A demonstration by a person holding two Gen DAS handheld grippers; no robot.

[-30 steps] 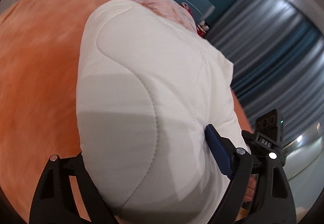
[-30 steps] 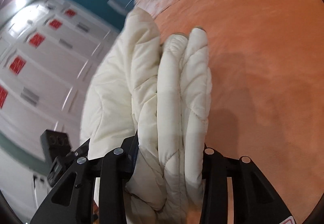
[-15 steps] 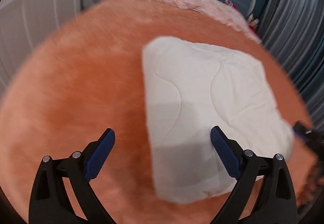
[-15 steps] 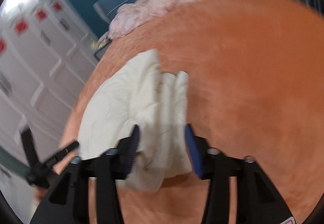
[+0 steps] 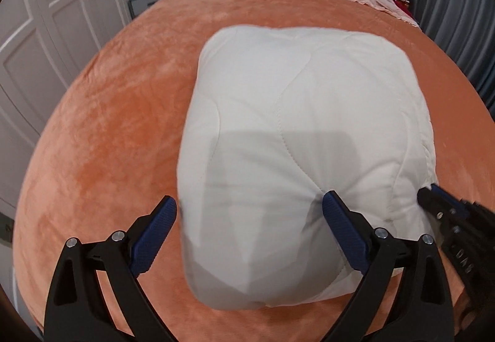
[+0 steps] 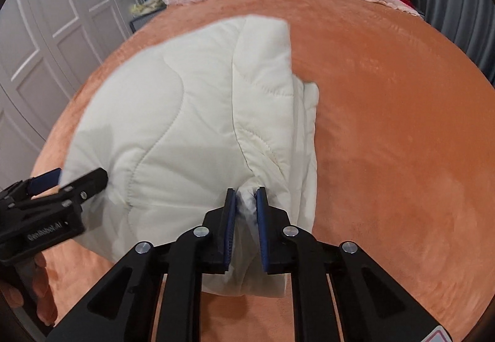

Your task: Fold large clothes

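One "GenRobot.AI" label, left gripper [image 6: 83, 184] (blk)

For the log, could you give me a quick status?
Left gripper open over quilt. Right gripper closing on quilt's edge. Nothing in the way.

"GenRobot.AI" in white on the black body of the left gripper [image 6: 83, 179]; "DAS" on the right gripper [image 5: 428, 198] body, partly legible.

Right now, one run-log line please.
quilt: folded on orange bed | left gripper: open, astride near edge | right gripper: closing, pinching quilt fold
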